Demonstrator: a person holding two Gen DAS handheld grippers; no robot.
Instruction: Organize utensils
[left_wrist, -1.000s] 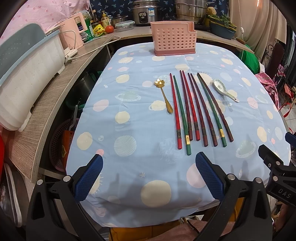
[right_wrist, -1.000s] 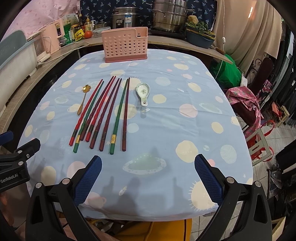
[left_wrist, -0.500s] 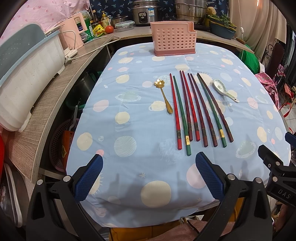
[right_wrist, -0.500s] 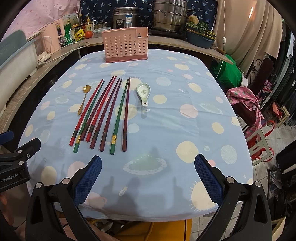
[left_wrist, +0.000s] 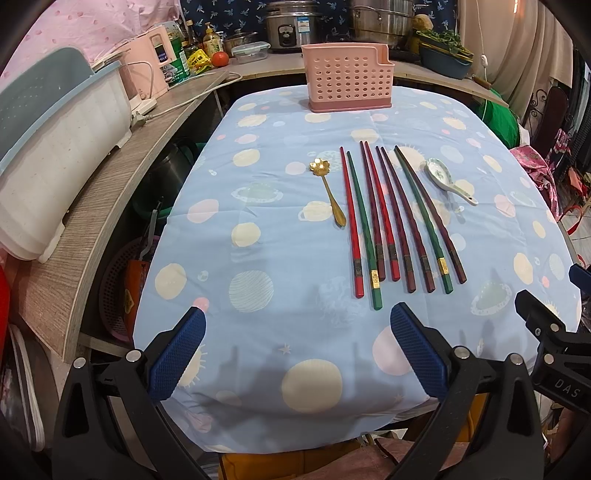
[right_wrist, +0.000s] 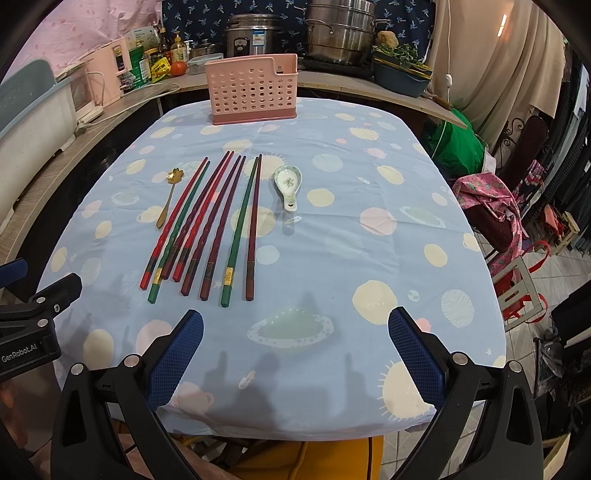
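Bench, blue cloth with pale planets and dots. Left wrist view takes in a grey side counter with a white and teal tub at the left; right wrist view shows instead a tiled floor, a pink cloth on a chair and a green bag at the right.

Chopsticks, eight: red, green, dark maroon. They lie side by side at mid-bench, long axes running near to far, thin tips toward the far edge, thick banded ends toward the near edge.

Gold spoon, just left of the chopsticks, flower-shaped bowl far, handle near.

White ceramic spoon, just right of the chopsticks, bowl far, handle near.

Pink perforated holder, upright at the far edge of the bench; its contents cannot be told.

Left gripper and right gripper: both over the near edge, fingers wide apart, holding nothing.
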